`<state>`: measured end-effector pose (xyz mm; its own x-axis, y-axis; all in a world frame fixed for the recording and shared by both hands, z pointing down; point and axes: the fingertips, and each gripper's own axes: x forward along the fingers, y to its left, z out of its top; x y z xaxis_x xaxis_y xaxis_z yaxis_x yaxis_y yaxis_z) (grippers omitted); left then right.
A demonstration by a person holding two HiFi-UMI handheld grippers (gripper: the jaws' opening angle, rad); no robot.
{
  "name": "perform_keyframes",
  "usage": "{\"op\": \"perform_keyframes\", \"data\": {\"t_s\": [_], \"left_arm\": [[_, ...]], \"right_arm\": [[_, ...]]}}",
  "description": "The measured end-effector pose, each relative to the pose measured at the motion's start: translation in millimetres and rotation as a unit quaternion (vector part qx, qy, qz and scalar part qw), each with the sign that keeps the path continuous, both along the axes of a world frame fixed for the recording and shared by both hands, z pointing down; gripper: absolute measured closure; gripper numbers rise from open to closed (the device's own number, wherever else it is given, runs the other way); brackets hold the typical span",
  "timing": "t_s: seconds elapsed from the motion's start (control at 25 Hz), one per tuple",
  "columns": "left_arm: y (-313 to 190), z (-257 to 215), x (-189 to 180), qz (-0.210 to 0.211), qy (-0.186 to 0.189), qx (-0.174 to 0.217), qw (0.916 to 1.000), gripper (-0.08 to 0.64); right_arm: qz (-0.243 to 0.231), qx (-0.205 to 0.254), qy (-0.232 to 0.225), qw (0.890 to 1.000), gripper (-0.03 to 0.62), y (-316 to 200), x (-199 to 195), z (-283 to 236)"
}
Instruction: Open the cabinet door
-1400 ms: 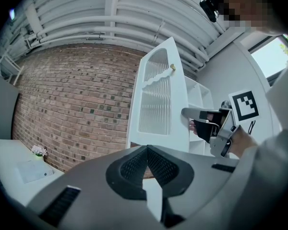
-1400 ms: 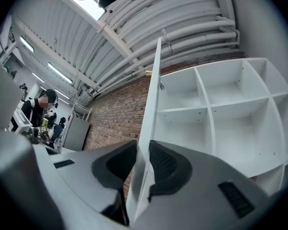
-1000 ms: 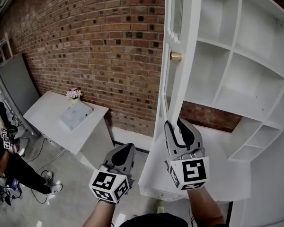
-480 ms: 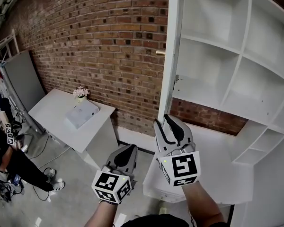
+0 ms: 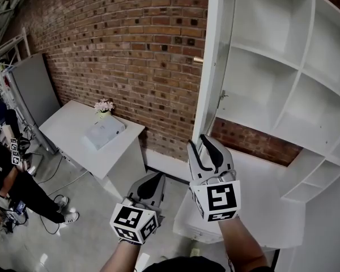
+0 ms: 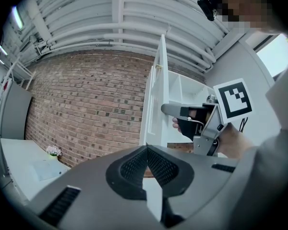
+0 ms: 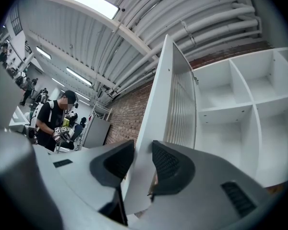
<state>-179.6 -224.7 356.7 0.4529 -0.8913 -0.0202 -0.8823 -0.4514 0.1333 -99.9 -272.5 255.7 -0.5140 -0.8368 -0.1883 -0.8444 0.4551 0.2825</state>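
Grey left gripper (image 5: 152, 179): clenched, empty, hanging low | right gripper (image 5: 207, 144): clamped low on free edge of cabinet door (image 5: 215, 55) | cabinet door: swung wider than a second ago, now edge-on to head view | shelves (image 5: 264, 54): fully bared, opening looks nearly done

Door (image 5: 215, 67): top cut off by upper edge of head view. You see it edge-on, so front face is hidden.
Knob (image 5: 198, 59): only brass sliver shows past door edge.
Cabinet (image 5: 304, 50): right side runs out of frame.
Right gripper (image 5: 202, 143): door's lower corner hidden behind its jaws in right gripper view.
Your forearms (image 5: 246, 245): cut off at bottom edge.
Person (image 5: 3, 177): half out of frame at left.
White item (image 5: 105, 132) on table (image 5: 68, 129): too small to identify.
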Motion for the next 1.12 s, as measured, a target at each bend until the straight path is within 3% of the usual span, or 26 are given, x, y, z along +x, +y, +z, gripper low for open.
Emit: {"op": "perform_keyframes", "data": {"t_s": [0.44,1.12], "left_arm": [[-3,1,10,0.019,0.0,0.002,0.9998,0.554],[-2,-6,20,0.037,0.003,0.0,0.9993,0.554]], "right_arm": [[-0.024,0.004,-0.005,1.0,0.483,11,5,0],[0.033,-0.047,-0.031,0.998,0.538,21,71,30]]}}
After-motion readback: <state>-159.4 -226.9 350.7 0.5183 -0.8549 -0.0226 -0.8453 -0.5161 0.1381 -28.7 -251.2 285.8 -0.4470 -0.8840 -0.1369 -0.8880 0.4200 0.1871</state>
